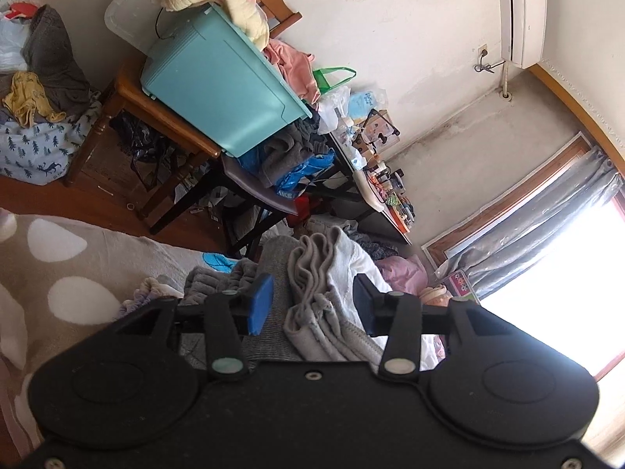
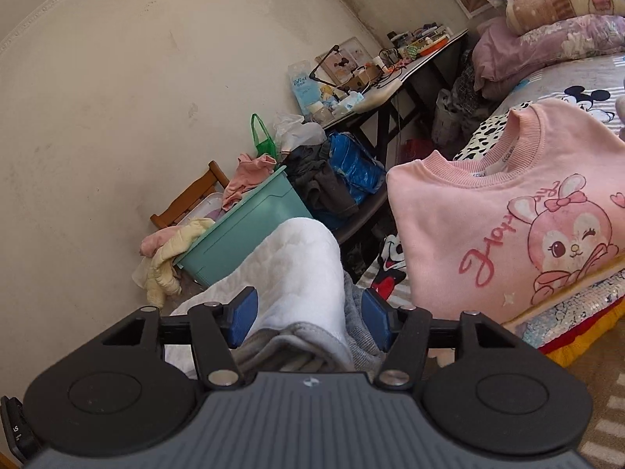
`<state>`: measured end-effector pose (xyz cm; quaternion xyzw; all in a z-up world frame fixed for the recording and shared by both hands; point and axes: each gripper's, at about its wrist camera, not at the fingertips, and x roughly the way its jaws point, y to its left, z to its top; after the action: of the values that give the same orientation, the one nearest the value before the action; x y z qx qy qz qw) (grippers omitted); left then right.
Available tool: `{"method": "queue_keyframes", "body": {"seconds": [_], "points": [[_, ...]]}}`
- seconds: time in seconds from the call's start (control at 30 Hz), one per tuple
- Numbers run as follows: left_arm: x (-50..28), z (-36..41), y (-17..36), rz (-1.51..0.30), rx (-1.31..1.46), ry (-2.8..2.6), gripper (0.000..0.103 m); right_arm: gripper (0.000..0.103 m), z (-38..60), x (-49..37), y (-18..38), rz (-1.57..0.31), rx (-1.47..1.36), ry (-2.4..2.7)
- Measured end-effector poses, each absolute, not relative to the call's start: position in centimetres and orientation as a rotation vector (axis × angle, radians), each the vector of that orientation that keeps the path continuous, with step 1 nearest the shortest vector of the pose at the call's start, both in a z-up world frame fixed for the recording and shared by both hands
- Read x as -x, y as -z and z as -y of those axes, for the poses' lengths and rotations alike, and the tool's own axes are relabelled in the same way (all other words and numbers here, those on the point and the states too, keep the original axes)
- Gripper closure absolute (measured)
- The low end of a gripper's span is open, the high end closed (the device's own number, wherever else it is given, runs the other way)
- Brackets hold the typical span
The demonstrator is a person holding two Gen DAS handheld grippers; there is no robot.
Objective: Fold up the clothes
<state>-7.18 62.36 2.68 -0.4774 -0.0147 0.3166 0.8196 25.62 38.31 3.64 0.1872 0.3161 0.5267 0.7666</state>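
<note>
A folded grey and white garment [image 1: 316, 305] fills the gap between the blue pads of my left gripper [image 1: 312, 303], which is shut on it. In the right wrist view the same garment [image 2: 300, 273] rises between the pads of my right gripper [image 2: 306, 318], also shut on it, white lining up. A folded pink sweatshirt with a rabbit print [image 2: 508, 219] lies on a pile of folded clothes on the bed, just right of my right gripper.
A teal plastic bin [image 1: 218, 82] with yellow and pink clothes sits on a wooden chair [image 1: 129, 97]. A cluttered desk [image 2: 394, 74] stands at the wall. A dotted blanket [image 1: 58, 265] covers the bed. Pillows [image 2: 547, 31] lie at the bed's head.
</note>
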Motion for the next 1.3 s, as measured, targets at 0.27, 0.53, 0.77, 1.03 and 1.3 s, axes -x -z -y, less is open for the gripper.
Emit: {"method": "queue_keyframes", "body": {"seconds": [0.27,0.53,0.77,1.03,1.3], "points": [[7.7,-57.8,-6.1,-0.123,0.77,-0.701,0.026,0.037,-35.7,-23.8,-5.0,-0.684,-0.407,-1.129],[7.5,-50.5,-8.5,-0.322,0.421,-0.747,0.005,0.003,-33.2,-19.1,-8.8,-0.697,-0.225,-1.111],[8.9,-45.5,-10.6,-0.344,0.301,-0.772,0.0,0.0,-31.0,-15.3,-12.0,-0.649,-0.07,-1.061],[9.8,-41.7,-12.5,-0.412,0.206,-0.843,0.0,0.0,-28.6,-11.4,-13.7,-0.629,0.048,-0.987],[10.3,-38.8,-13.3,-0.445,0.146,-0.886,0.0,0.0,-26.9,-8.8,-14.6,-0.608,0.116,-0.965]]}}
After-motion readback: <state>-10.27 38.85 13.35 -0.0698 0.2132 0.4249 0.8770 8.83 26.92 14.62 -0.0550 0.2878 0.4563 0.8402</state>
